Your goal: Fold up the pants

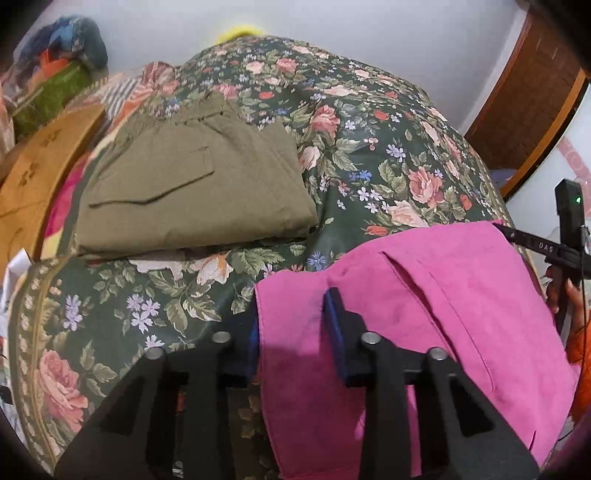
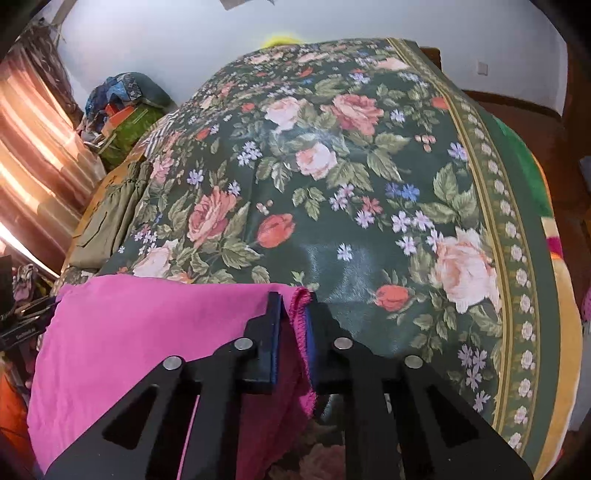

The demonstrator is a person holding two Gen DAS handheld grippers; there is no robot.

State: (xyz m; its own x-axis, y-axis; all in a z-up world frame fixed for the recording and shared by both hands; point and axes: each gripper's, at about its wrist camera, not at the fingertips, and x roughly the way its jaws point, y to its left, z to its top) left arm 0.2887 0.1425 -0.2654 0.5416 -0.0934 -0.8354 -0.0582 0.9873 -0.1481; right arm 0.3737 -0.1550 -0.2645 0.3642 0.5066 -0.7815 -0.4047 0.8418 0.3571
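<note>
Over the near edge of the bed, the left gripper pinches the left edge of the pink pants, its blue pads closed on the cloth. The right gripper is clamped on the frayed right corner of the same garment, held level with the other. Beyond lies the floral bedspread, with folded olive pants resting on its left side. A white wall stands behind, a striped curtain at left.
</note>
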